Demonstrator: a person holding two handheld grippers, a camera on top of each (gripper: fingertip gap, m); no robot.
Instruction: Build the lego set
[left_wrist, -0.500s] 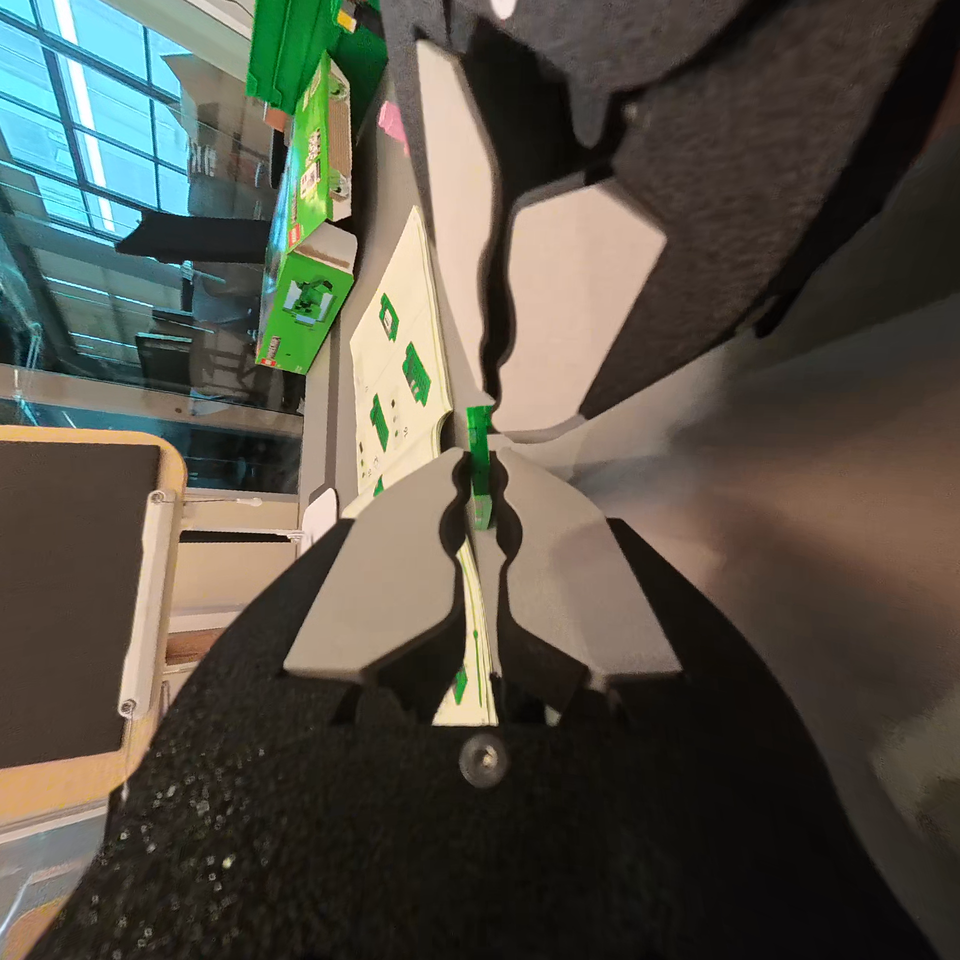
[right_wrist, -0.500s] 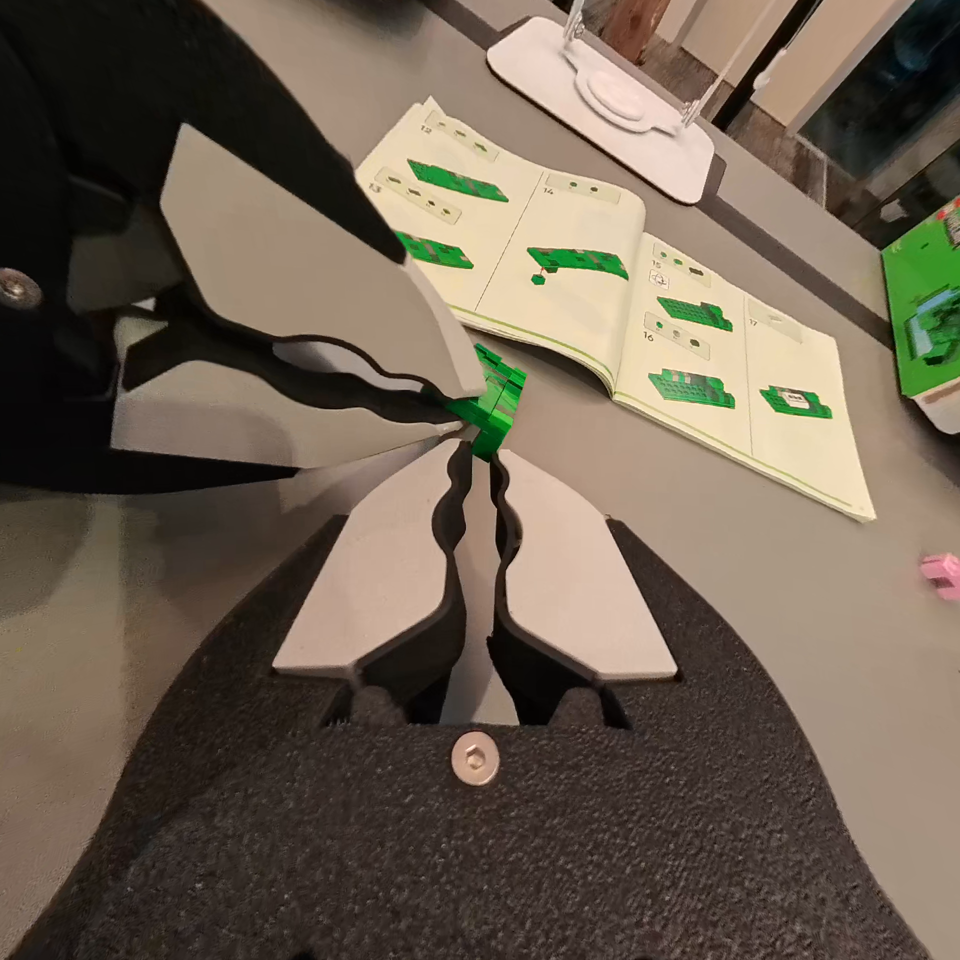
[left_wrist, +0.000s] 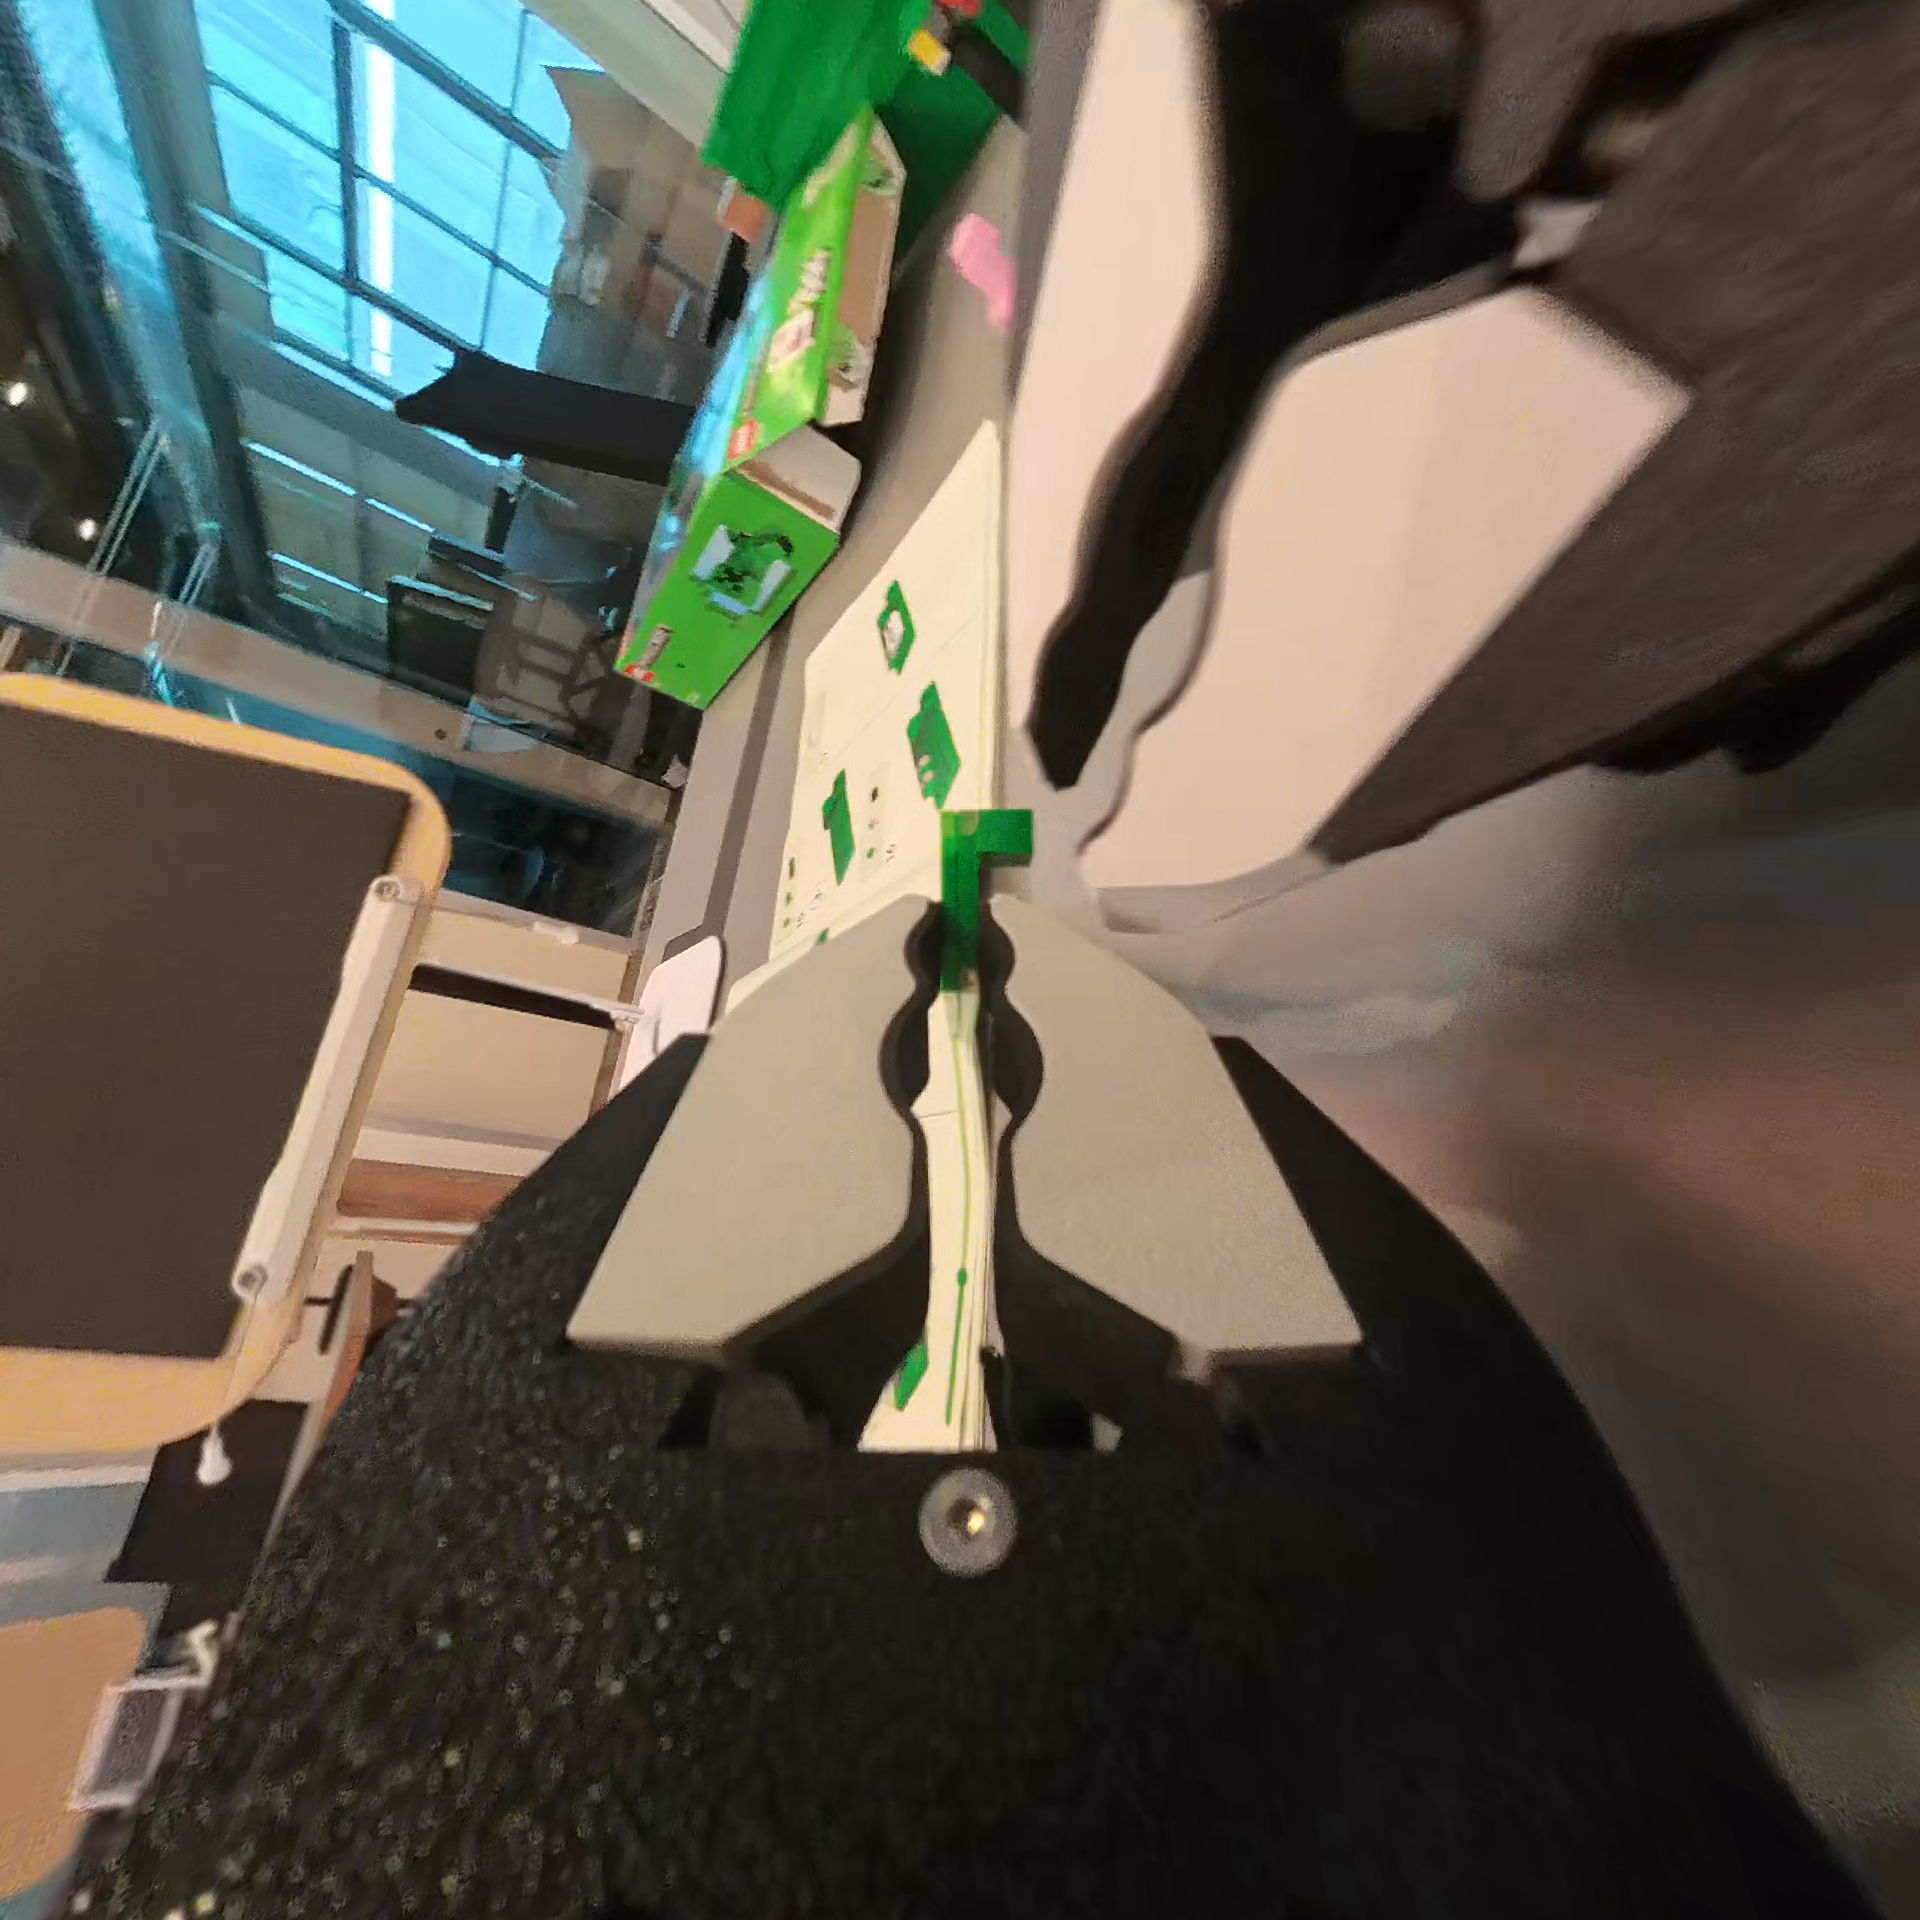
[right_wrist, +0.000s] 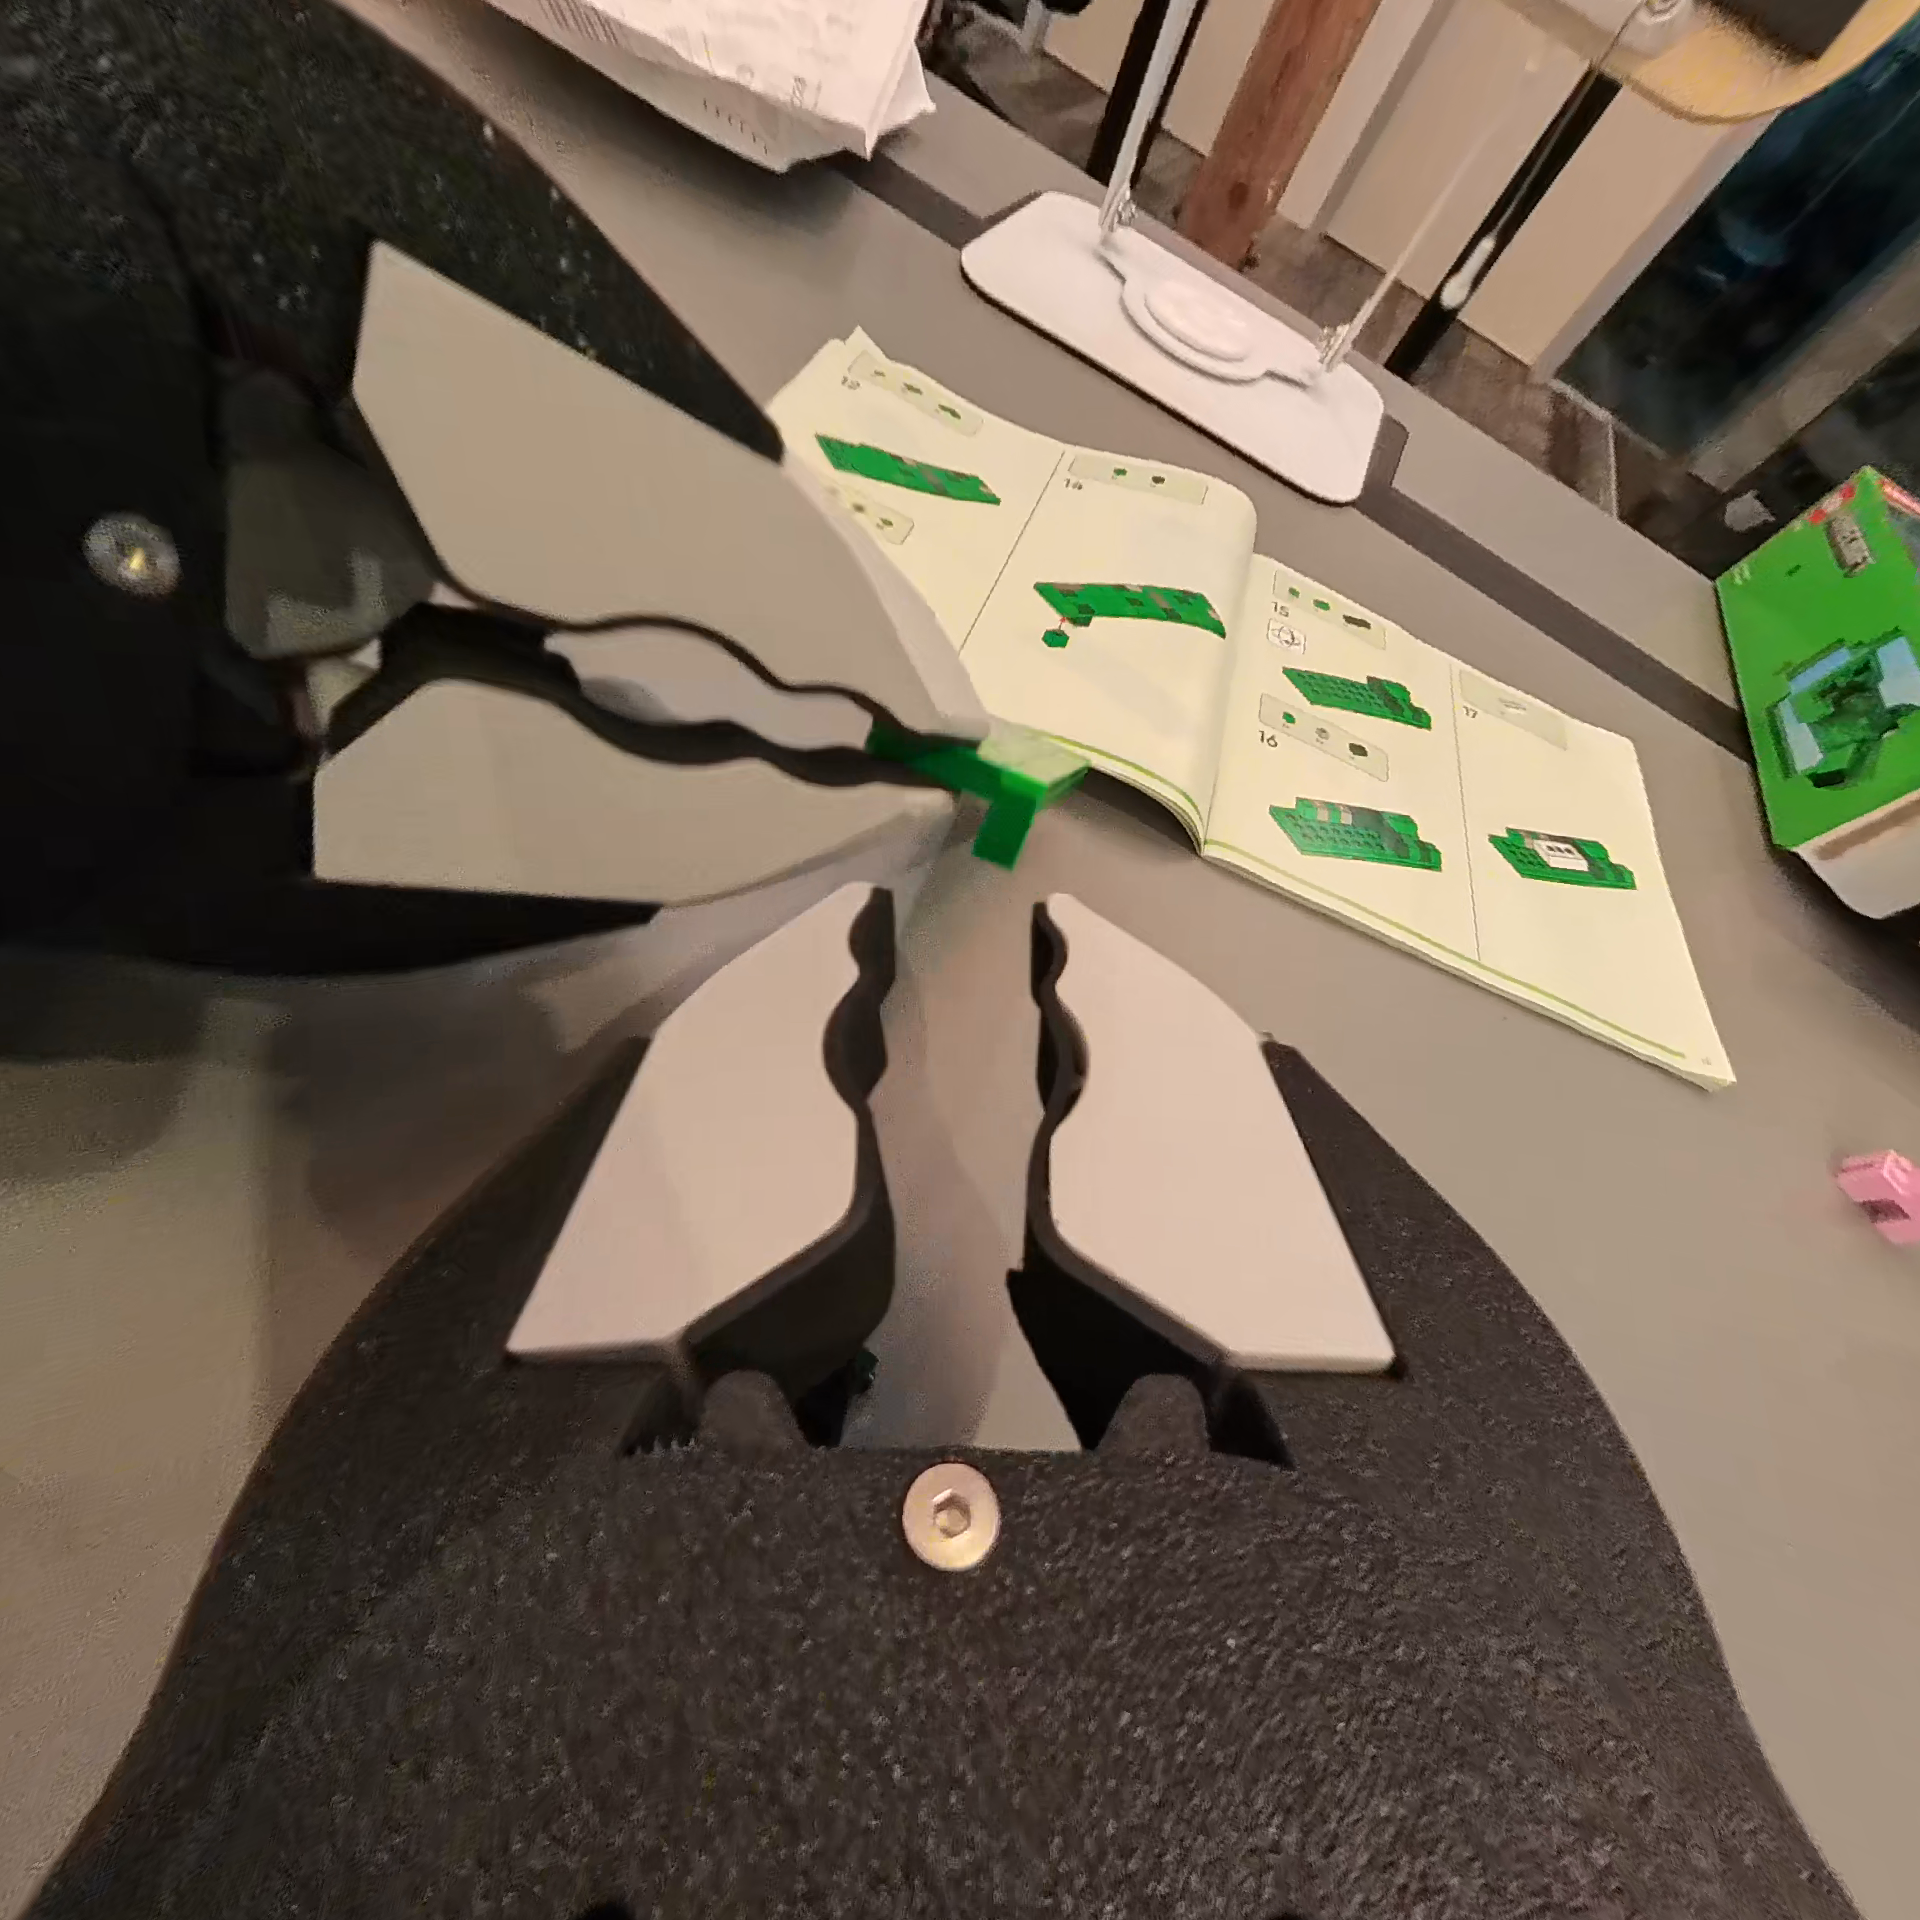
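Closest in, the right gripper (right_wrist: 961, 914) stands with its jaws parted and nothing between them; half a second ago they were nearly closed at the green assembly's edge. It has let go and drawn slightly back, so the piece it was pressing looks seated, and that joining step is probably done.

Just ahead of its fingertips, the left gripper (left_wrist: 961, 914) remains clamped on the green lego assembly (right_wrist: 982, 774), a thin plate with a small block hanging from its outer end. In the left wrist view the same assembly (left_wrist: 977, 873) stands edge-on between the tips, its L-shaped end poking beyond them, clear of the right gripper's fingers. The piece is held in the air above the table, not resting on it.

Beyond the assembly, the open instruction booklet (right_wrist: 1299, 686) lies flat on the grey table (right_wrist: 1351, 1195), showing green build steps. To the right gripper's right, near the table edge, sits a loose pink brick (right_wrist: 1881, 1195). Farther right is the green set box (right_wrist: 1829, 665). Beyond the booklet stands a white lamp base (right_wrist: 1184, 343), and to the far left a white bag (right_wrist: 748, 62). The left view shows large windows (left_wrist: 312, 260) and a chair (left_wrist: 156, 1039) past the table.
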